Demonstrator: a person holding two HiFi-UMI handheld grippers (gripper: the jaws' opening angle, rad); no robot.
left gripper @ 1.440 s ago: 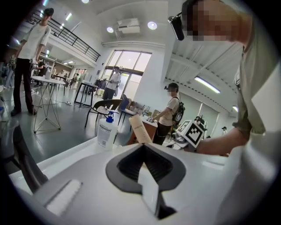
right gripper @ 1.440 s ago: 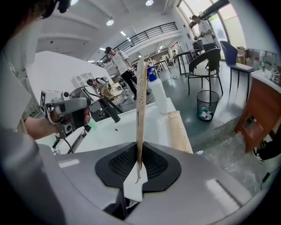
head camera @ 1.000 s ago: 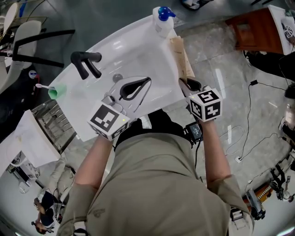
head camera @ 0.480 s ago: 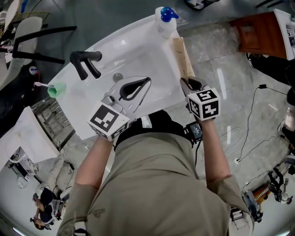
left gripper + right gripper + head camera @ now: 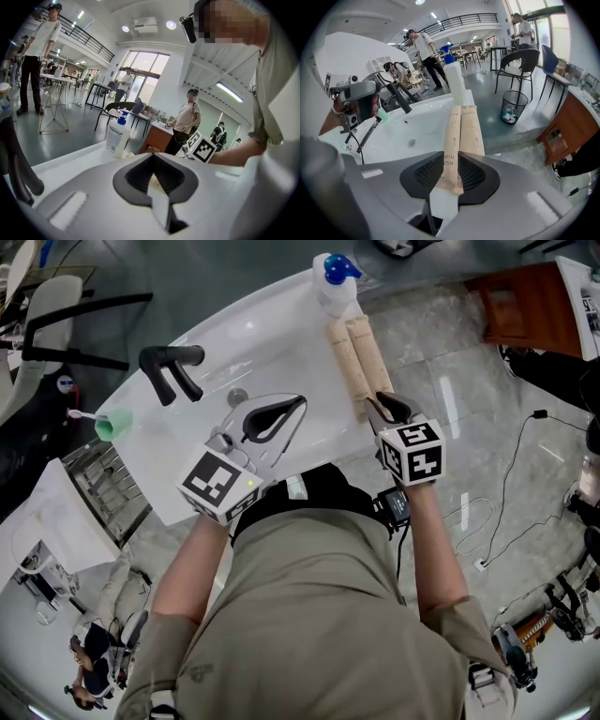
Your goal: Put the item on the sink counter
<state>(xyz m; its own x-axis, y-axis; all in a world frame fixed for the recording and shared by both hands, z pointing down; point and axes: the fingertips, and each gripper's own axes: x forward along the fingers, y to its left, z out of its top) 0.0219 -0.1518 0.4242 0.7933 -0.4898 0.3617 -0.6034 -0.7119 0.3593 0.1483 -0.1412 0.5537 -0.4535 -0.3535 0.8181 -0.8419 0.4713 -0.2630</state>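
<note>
The tan paper twin toothbrush pack stretches flat along the white sink counter's rim at 1 o'clock, its far end just beside a blue-capped white pump bottle. The right gripper pinches its near end. At 9 o'clock, the left gripper hangs over the basin, jaws closed together, empty

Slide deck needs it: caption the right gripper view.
Right gripper holds paired toothbrush boxes at the white sink counter's edge.
</note>
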